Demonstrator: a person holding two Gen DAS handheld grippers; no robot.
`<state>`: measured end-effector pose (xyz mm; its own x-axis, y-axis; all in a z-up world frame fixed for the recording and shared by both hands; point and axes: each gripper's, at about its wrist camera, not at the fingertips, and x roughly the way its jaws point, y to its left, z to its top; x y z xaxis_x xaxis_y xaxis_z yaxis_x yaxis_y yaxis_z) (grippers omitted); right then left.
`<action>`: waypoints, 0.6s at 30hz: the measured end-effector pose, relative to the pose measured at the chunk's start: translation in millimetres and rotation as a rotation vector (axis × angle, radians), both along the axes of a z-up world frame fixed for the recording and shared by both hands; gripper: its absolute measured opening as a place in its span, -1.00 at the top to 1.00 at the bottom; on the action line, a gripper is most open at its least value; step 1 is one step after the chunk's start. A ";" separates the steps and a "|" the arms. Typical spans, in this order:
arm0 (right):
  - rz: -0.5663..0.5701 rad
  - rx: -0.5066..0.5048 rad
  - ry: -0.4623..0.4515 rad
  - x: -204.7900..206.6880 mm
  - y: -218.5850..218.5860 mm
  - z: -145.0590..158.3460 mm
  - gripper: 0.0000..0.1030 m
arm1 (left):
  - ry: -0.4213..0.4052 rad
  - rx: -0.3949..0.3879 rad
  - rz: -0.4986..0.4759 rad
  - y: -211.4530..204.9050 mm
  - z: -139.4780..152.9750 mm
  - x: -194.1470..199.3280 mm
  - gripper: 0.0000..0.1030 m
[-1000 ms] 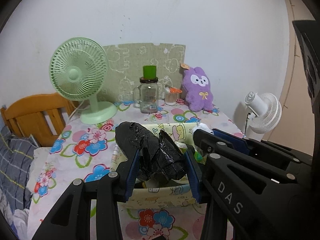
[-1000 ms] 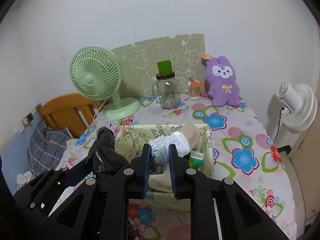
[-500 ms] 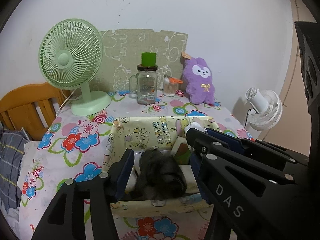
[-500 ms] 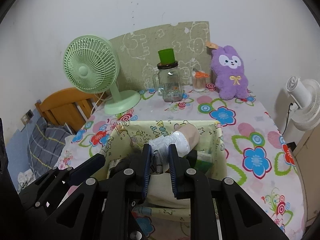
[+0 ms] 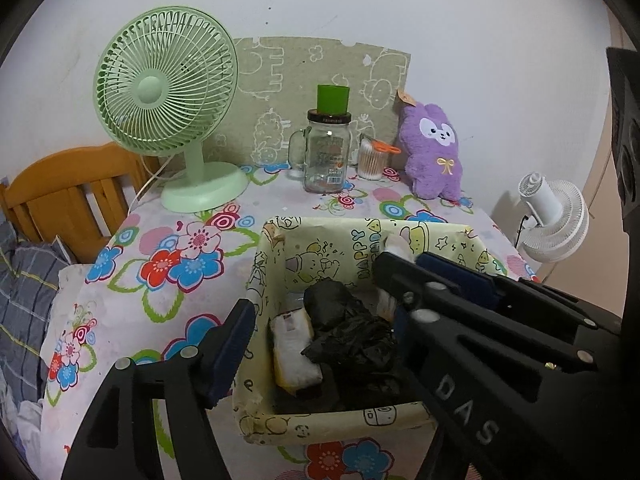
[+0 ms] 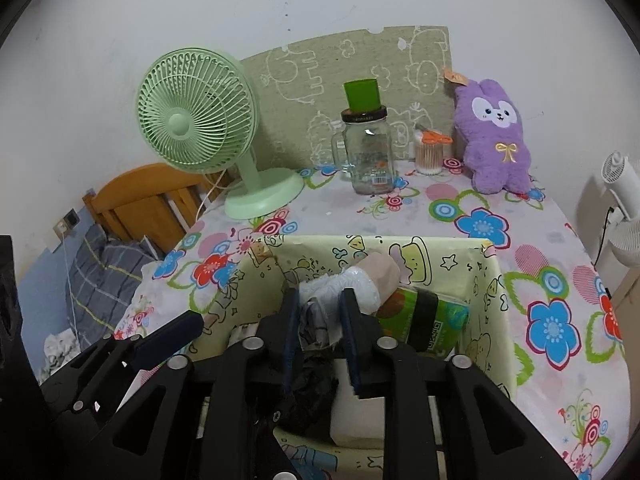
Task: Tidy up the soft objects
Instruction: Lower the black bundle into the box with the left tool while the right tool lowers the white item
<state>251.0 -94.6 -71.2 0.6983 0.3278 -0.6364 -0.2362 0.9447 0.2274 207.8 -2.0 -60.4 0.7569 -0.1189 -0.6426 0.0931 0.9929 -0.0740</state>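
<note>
Hovering over the box (image 5: 400,420), both grippers point down into it. The left gripper (image 5: 320,332) is opening, its jaws set wide; the black bag (image 5: 352,340) lies loose between them on the box floor, and neither pad presses on it. The left pad stands outside the box's left wall, and the right one is inside the box. Just left of the bag, still between the jaws, sits a white packet (image 5: 294,350).

The right gripper (image 6: 320,328) is opening too, its jaws at a narrow gap. A clear bag (image 6: 348,284) with a pale roll (image 6: 382,270) inside rests just ahead of its tips, and a crumpled end reaches back between the pads; the pads look to have come off it. Right of those tips, a green pack (image 6: 432,320) leans in the box corner.

Beyond the box, well ahead of both tools, stand a green fan (image 6: 196,124), a jar (image 6: 368,156) and a purple plush (image 6: 494,140) on the flowered cloth (image 6: 560,300).
</note>
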 end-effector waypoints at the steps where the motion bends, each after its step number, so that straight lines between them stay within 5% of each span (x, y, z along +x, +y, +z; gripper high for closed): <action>1: -0.004 -0.001 -0.001 0.2 -0.5 -0.3 -0.02 | -0.001 0.002 0.000 -0.5 -0.1 -0.1 -0.44; 3: -0.018 -0.004 -0.010 -1.4 -1.8 0.2 -0.28 | -0.001 0.001 -0.004 -0.8 0.1 -0.5 -0.46; 8: -0.027 -0.017 -0.012 -6.4 -3.6 2.9 -0.29 | -0.004 0.007 -0.015 -3.2 2.9 -4.3 -0.48; 18: -0.069 -0.050 -0.074 -37.0 -11.7 22.6 -0.84 | -0.053 0.024 -0.037 -12.2 20.1 -29.4 -0.54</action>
<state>214.1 -106.3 -48.6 0.7638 0.2461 -0.5967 -0.1843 0.9691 0.1638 178.4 -14.2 -40.3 0.7855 -0.1326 -0.6045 0.1334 0.9901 -0.0439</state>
